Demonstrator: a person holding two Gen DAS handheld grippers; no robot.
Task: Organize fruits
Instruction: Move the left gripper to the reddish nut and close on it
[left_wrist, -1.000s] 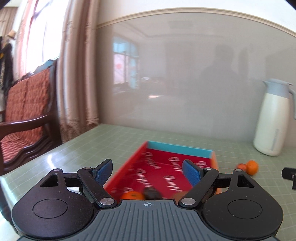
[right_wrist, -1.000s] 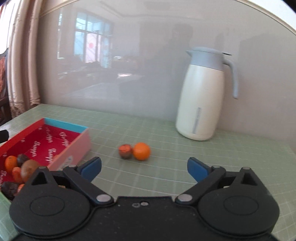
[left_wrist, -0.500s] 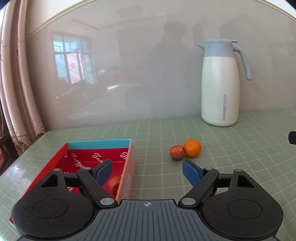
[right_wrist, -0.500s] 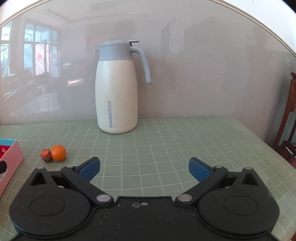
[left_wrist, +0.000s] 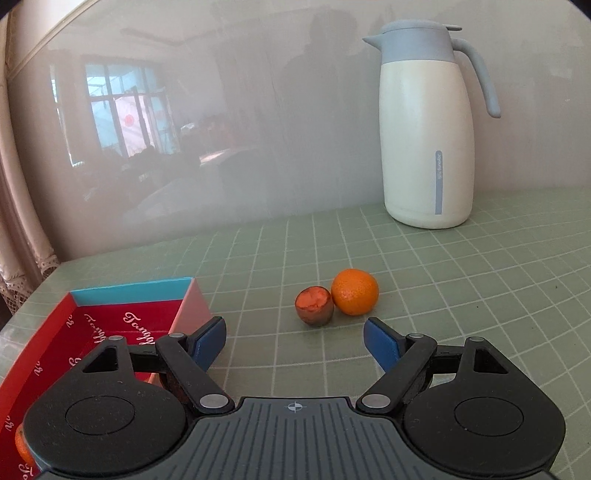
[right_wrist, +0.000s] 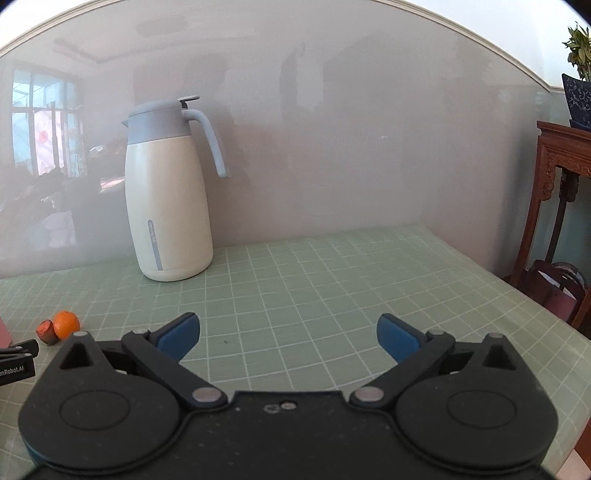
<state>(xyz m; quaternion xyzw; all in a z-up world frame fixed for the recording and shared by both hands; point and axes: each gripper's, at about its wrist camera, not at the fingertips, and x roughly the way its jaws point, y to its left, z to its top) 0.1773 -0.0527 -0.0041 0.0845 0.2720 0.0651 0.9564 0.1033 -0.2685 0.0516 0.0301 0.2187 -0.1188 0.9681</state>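
Reaching with the left claw (left_wrist: 294, 338) spread and empty risks nudging the orange (left_wrist: 354, 291), touching the halved fruit (left_wrist: 314, 305), so it rolls off across the table (left_wrist: 461, 295).

**Around the green counter**

A tall cream insulated jug (left_wrist: 428, 144) with a grey-blue lid and curved handle stands upright on the pale green grid-lined counter (left_wrist: 461, 295), close to the glossy grey wall panel (left_wrist: 258, 129) behind it. The panel mirrors a bright window and dim room shapes. At the far left a beige lace-edged curtain (left_wrist: 18, 229) hangs beside the panel. In the right wrist view, a carved dark wooden stand (right_wrist: 561, 177) rises past the counter's right edge, bearing a blue-and-white patterned pot (right_wrist: 578, 99) with a green plant (right_wrist: 580, 48).
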